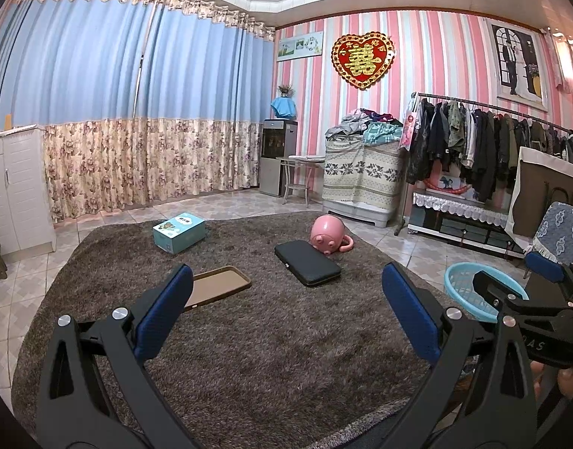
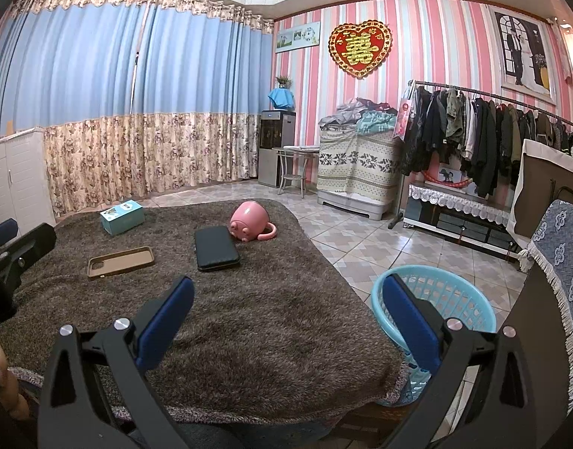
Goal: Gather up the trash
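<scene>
Grippers spread over four items on the rug

Left gripper (image 1: 286,314) and right gripper (image 2: 286,318) both hang wide apart, empty, above the brown rug (image 2: 249,318). One blue basket (image 2: 454,299) stands beside its right edge. Further out: one brown phone case (image 2: 121,257) lying crosswise, one black case (image 2: 216,247) pointing away, one tipped pink mug (image 2: 249,220), one teal box (image 2: 122,217).
</scene>
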### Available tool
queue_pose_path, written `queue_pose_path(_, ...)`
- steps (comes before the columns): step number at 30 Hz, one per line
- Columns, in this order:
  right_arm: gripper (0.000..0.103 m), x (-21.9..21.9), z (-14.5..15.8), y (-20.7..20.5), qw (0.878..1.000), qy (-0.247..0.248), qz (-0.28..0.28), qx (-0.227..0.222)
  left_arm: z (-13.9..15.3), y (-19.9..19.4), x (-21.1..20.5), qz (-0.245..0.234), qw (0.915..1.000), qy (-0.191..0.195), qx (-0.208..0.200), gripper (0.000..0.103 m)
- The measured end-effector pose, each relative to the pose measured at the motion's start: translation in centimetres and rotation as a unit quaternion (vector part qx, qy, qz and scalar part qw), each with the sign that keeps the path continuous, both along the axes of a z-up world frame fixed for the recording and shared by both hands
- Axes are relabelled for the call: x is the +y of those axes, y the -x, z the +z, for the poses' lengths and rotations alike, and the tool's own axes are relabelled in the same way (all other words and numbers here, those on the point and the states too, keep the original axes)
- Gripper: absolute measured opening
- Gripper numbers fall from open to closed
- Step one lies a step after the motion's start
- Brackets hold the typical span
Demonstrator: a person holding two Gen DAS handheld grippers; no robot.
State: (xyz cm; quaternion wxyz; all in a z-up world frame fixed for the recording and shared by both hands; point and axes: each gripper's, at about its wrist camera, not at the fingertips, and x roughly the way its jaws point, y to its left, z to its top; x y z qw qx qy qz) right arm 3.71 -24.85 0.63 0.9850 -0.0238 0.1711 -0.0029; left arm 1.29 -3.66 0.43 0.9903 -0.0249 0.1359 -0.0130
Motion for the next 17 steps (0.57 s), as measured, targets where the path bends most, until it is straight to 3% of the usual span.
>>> queue_pose_path(17, 0.099, 0.04, -0.04, -0.11, 1.000, -0.001, 0.000, 0.000, 0.31, -0.01, 0.03, -0.002, 1.0000, 0.001, 0.000, 0.098)
